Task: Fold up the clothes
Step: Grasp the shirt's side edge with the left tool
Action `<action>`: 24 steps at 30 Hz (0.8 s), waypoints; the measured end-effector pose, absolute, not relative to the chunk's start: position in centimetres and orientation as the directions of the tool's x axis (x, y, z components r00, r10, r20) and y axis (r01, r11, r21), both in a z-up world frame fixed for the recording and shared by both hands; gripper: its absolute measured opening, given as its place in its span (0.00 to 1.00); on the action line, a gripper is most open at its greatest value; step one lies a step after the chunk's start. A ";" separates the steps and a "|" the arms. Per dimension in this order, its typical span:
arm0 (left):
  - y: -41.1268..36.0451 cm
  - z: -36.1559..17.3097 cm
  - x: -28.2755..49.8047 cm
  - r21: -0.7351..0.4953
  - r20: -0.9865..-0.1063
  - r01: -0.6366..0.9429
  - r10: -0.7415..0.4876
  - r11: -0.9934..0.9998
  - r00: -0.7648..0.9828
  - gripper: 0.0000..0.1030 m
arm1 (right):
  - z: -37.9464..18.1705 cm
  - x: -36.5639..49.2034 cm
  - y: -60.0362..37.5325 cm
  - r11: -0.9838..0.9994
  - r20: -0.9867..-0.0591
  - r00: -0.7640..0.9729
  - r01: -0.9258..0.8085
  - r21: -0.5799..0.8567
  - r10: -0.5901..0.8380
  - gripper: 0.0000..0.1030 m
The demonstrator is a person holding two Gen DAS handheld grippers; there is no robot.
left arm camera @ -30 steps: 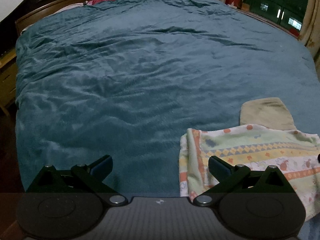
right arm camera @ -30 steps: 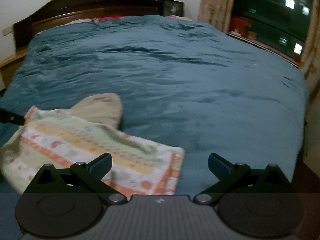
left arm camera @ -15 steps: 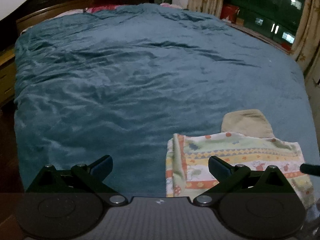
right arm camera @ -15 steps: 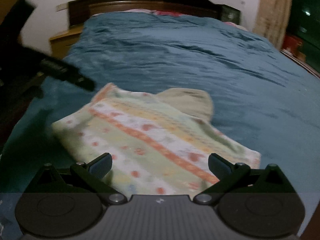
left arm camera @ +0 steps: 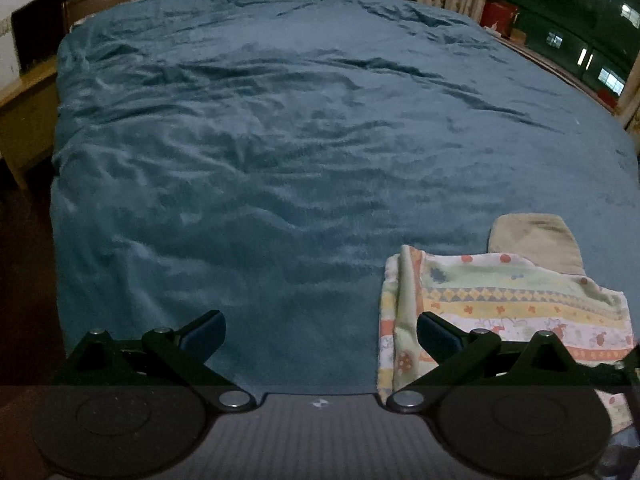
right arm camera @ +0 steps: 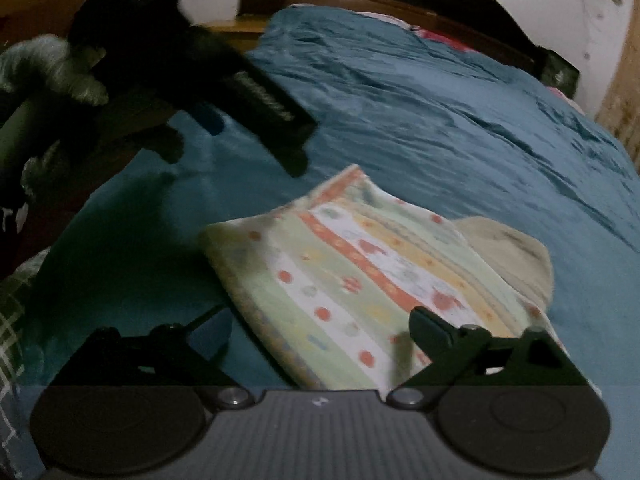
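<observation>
blurred folded garment (right arm camera: 360,280), beige piece (left arm camera: 536,244) part-hidden

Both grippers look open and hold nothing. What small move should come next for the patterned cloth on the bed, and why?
Probably lower the right gripper onto the near edge of the patterned cloth and close on it. The cloth lies already folded on the blue blanket, partly over a beige cloth, and its near edge lies between the right gripper's open fingers. The left gripper is open over bare blanket beside it.
</observation>
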State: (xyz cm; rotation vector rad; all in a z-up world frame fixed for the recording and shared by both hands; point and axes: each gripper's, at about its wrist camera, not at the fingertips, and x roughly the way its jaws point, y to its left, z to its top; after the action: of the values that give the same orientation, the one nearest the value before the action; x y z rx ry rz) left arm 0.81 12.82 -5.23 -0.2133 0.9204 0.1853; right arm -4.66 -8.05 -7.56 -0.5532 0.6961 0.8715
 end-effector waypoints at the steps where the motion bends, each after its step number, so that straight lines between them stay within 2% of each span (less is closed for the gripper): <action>1: 12.8 -5.3 0.8 -0.107 -0.805 -0.249 0.063 0.963 0.591 1.00 | -7.7 -4.8 -7.6 0.517 -0.741 0.452 -0.840 -0.166 0.496 0.91; 3: 12.7 -5.4 0.9 -0.118 -0.808 -0.247 0.052 0.962 0.587 1.00 | -7.9 -5.1 -6.7 0.486 -0.742 0.447 -0.854 -0.188 0.500 0.90; 10: 12.7 -5.8 1.2 -0.161 -0.818 -0.244 0.009 0.957 0.575 1.00 | -8.9 -5.8 -4.1 0.401 -0.749 0.439 -0.881 -0.251 0.496 0.76; 12: 13.0 -5.9 1.3 -0.182 -0.820 -0.253 -0.005 0.950 0.572 1.00 | -9.1 -6.0 -3.7 0.382 -0.749 0.438 -0.886 -0.264 0.498 0.67; 14: 13.3 -6.1 1.3 -0.206 -0.823 -0.265 -0.021 0.942 0.568 1.00 | -9.2 -6.2 -3.4 0.366 -0.744 0.445 -0.886 -0.284 0.498 0.65; 16: 13.6 -6.3 1.3 -0.234 -0.826 -0.277 -0.040 0.932 0.562 1.00 | -9.3 -6.4 -3.3 0.355 -0.740 0.452 -0.885 -0.302 0.498 0.54; 18: 13.8 -6.5 1.2 -0.256 -0.830 -0.286 -0.058 0.923 0.555 1.00 | -9.3 -6.4 -3.1 0.346 -0.737 0.455 -0.885 -0.312 0.499 0.50; 22: 14.0 -6.9 1.2 -0.301 -0.832 -0.300 -0.095 0.905 0.546 1.00 | -8.7 -6.1 -3.4 0.352 -0.739 0.436 -0.893 -0.282 0.514 0.34; 24: 14.0 -6.9 1.2 -0.315 -0.833 -0.306 -0.107 0.899 0.543 1.00 | -8.3 -5.9 -3.7 0.362 -0.738 0.426 -0.895 -0.260 0.523 0.30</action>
State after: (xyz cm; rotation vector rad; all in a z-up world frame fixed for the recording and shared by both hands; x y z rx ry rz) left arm 1.23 13.99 -6.91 -0.4580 0.9993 0.1232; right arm -5.88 -3.70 -8.33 -0.7190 0.6056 0.9884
